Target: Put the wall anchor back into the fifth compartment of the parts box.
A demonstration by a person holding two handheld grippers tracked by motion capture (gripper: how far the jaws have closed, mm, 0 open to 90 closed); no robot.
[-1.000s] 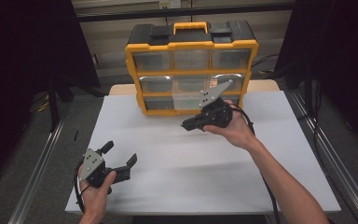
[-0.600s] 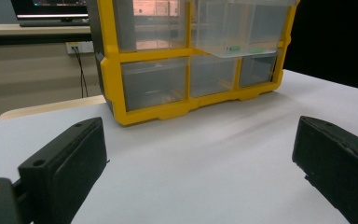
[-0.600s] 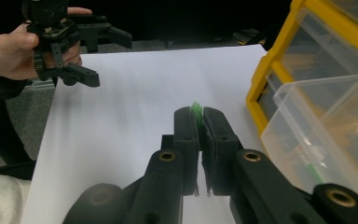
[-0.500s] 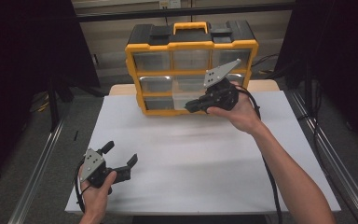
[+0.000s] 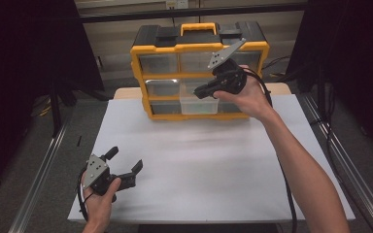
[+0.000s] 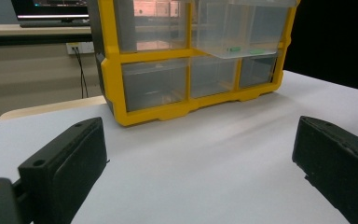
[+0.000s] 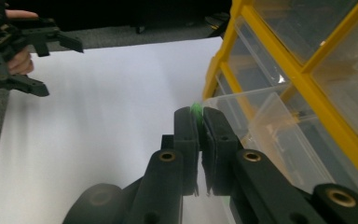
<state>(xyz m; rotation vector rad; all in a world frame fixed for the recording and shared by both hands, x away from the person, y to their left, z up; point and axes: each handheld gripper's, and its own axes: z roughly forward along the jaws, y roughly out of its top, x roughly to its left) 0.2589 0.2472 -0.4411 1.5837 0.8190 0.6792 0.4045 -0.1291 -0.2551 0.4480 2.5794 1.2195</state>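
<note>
A yellow organizer (image 5: pixel 141 82) with clear drawers stands at the back of the white table. One middle-row drawer (image 5: pixel 199 104) is pulled out. Two small green pieces (image 6: pixel 233 48) lie in that drawer (image 6: pixel 233 28). My right gripper (image 5: pixel 197 92) hovers in front of the organizer, just above the open drawer (image 7: pixel 261 130). My right gripper (image 7: pixel 199 116) is shut on a small green piece (image 7: pixel 196 110) that peeks out at the tips. My left gripper (image 5: pixel 125 159) rests low at the table's front left, open with nothing between its fingers (image 6: pixel 70 163).
The white table sheet (image 5: pixel 213 165) stretches between the two hands. The right gripper's cable (image 5: pixel 284 194) trails along the forearm. Metal rails (image 5: pixel 43 165) run along both table sides, with dark curtains beyond. The left gripper (image 7: pixel 63 69) appears far off in the right gripper view.
My right gripper has risen and moved toward the organizer, from in front of the lower drawers to above the pulled-out drawer, still shut. The left gripper has stayed put.
</note>
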